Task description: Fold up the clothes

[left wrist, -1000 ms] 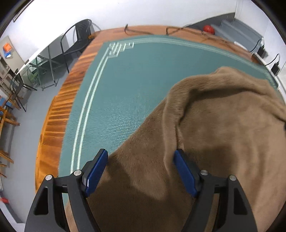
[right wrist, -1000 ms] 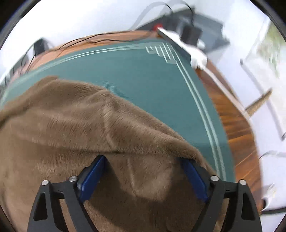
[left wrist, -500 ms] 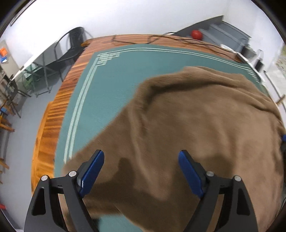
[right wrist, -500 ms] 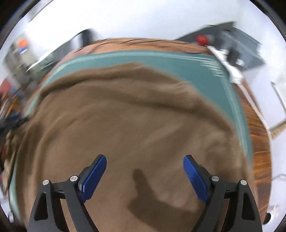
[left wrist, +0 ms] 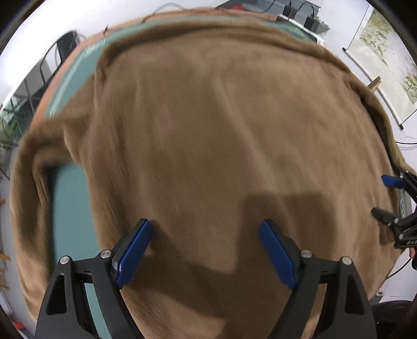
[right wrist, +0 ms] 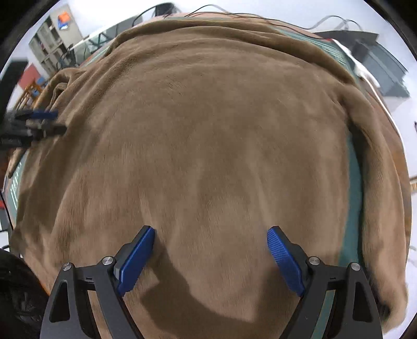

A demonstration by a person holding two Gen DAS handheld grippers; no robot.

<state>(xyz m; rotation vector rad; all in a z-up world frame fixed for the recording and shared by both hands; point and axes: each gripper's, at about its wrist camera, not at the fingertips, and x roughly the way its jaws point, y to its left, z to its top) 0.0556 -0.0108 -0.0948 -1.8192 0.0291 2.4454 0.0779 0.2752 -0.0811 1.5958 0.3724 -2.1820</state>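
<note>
White walls [left wrist: 109, 15] are ringing the room. A black metal chair [left wrist: 61, 48] is standing far ahead and left of the jaws; a scroll painting [left wrist: 385, 49] is hanging far to their right. Grey shelving [right wrist: 49, 44] is standing ahead-left, a grey cabinet [right wrist: 380, 62] ahead-right.

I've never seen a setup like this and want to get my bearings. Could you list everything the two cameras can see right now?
Fleece garment: one, brown, spread over most of the table.
Table mat: one, teal with pale border lines, showing past the garment's edges.
Cables: several, dark, along the table's far edge.
Chair: one, black, beyond the table, blurred.
Wall scroll: one, pale, hanging on the wall.
Left gripper: one, black with blue pads, open above the garment.
Right gripper: one, same colours, open above the garment.
</note>
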